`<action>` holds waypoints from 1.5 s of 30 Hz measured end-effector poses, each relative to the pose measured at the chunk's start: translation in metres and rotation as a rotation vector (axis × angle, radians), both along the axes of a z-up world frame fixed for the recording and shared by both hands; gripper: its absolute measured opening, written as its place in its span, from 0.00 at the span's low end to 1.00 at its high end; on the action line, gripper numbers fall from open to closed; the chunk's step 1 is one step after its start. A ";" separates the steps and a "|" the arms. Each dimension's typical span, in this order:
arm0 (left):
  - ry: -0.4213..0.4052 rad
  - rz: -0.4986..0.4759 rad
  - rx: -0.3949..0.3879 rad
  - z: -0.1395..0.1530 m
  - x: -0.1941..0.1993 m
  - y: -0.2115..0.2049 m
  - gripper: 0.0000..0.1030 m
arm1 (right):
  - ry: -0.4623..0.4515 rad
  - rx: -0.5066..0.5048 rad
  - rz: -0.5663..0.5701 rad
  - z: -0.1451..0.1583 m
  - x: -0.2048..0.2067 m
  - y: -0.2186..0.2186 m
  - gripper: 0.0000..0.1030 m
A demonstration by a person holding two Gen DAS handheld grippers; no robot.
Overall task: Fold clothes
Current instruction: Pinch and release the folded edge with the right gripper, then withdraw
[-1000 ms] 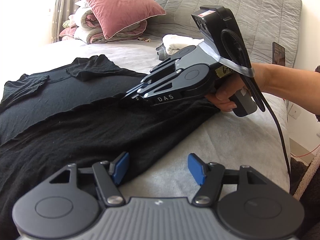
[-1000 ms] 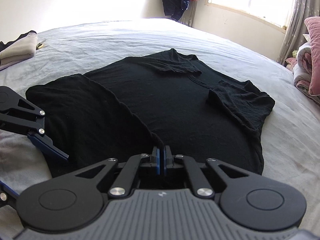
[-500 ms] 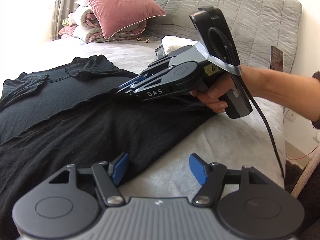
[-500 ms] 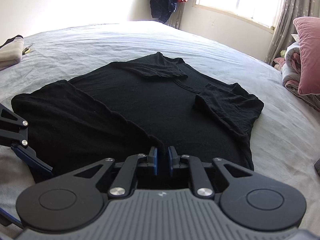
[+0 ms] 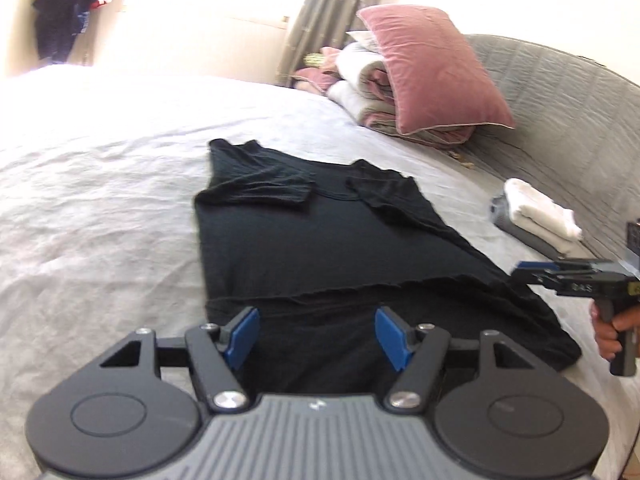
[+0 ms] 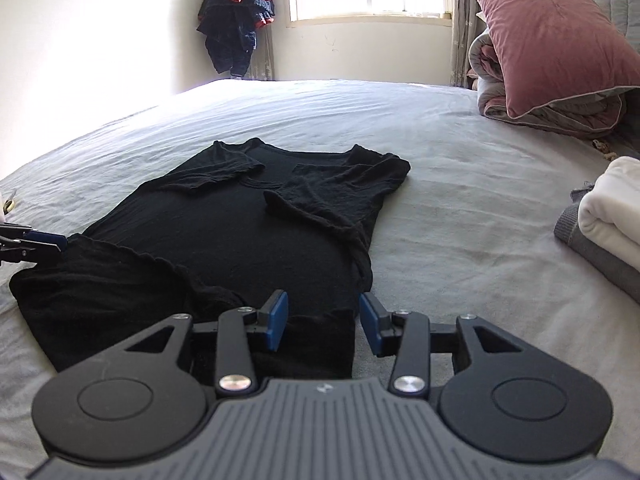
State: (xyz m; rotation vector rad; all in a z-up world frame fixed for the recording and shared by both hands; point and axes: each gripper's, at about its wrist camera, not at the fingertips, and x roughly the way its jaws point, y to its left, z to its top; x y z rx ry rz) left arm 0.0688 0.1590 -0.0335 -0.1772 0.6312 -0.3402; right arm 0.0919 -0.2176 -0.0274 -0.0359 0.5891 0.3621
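A black T-shirt (image 5: 328, 248) lies flat on the grey bed, sleeves folded in, its bottom hem folded up over the body; it also shows in the right wrist view (image 6: 248, 232). My left gripper (image 5: 316, 336) is open and empty, just above the shirt's near folded edge. My right gripper (image 6: 323, 322) is open and empty over the shirt's near right corner. The right gripper also shows at the right edge of the left wrist view (image 5: 532, 274), beside the shirt. The left gripper's tip shows at the left edge of the right wrist view (image 6: 44, 242).
A pink pillow (image 5: 432, 72) on rolled bedding (image 5: 360, 88) sits at the head of the bed. Folded white and grey clothes (image 6: 608, 224) lie at the right. Dark clothes (image 6: 236, 20) hang in the far corner. The grey sheet (image 5: 100, 184) spreads around the shirt.
The right gripper opened, let go of the shirt's folded hem and drew back to the right. The left gripper swung round to face along the shirt.
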 end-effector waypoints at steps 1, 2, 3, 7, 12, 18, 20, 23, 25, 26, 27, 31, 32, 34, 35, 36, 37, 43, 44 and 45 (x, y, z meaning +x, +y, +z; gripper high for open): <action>0.009 0.036 0.015 -0.002 0.003 0.001 0.63 | 0.009 0.002 -0.001 -0.003 0.001 0.001 0.43; 0.017 0.057 0.038 -0.006 0.004 0.000 0.63 | 0.017 0.003 -0.002 -0.007 0.002 0.002 0.43; 0.025 0.078 0.062 -0.009 0.006 -0.002 0.62 | 0.018 -0.004 -0.003 -0.010 0.002 0.004 0.28; 0.002 0.093 0.164 -0.015 0.004 -0.009 0.61 | -0.060 -0.051 -0.073 -0.013 -0.004 0.008 0.04; -0.007 0.092 0.206 -0.017 0.005 -0.011 0.63 | -0.034 -0.085 -0.140 -0.020 0.000 0.003 0.08; -0.122 0.093 0.221 0.000 -0.013 -0.014 0.61 | -0.072 -0.076 -0.151 -0.009 -0.009 0.000 0.41; -0.101 0.062 0.237 -0.003 -0.010 -0.019 0.62 | -0.090 -0.076 -0.133 -0.005 -0.014 0.002 0.41; -0.069 0.020 0.258 -0.007 -0.006 -0.027 0.62 | -0.073 -0.094 -0.123 -0.007 -0.008 0.006 0.41; -0.040 0.035 0.254 -0.011 -0.001 -0.026 0.63 | -0.004 -0.130 -0.142 -0.017 0.003 0.007 0.41; -0.026 0.045 0.251 -0.012 0.000 -0.025 0.63 | 0.007 -0.121 -0.149 -0.019 0.004 0.005 0.41; -0.010 0.065 0.241 -0.008 -0.001 -0.022 0.62 | 0.014 -0.108 -0.156 -0.021 0.004 0.003 0.41; 0.071 0.118 0.148 0.003 -0.008 0.001 0.63 | 0.016 -0.063 -0.178 -0.006 -0.012 -0.006 0.41; 0.100 0.136 0.112 0.005 -0.011 0.011 0.62 | 0.023 -0.059 -0.175 -0.002 -0.017 -0.007 0.41; 0.143 0.158 0.046 0.006 -0.018 0.025 0.62 | 0.036 -0.055 -0.173 0.004 -0.027 -0.010 0.41; 0.163 0.167 0.009 0.007 -0.021 0.032 0.62 | 0.051 -0.038 -0.171 0.006 -0.031 -0.013 0.41; 0.183 0.176 -0.028 0.007 -0.025 0.039 0.62 | 0.066 -0.020 -0.169 0.008 -0.036 -0.016 0.41; 0.201 0.183 -0.065 0.007 -0.028 0.044 0.62 | 0.081 -0.002 -0.168 0.010 -0.040 -0.018 0.41; 0.307 0.214 -0.270 0.001 -0.045 0.073 0.60 | 0.223 0.147 -0.161 0.008 -0.062 -0.031 0.47; 0.326 0.209 -0.304 -0.001 -0.047 0.075 0.59 | 0.251 0.175 -0.163 0.007 -0.066 -0.033 0.47; 0.345 0.202 -0.337 -0.003 -0.049 0.078 0.58 | 0.270 0.198 -0.169 0.005 -0.070 -0.035 0.47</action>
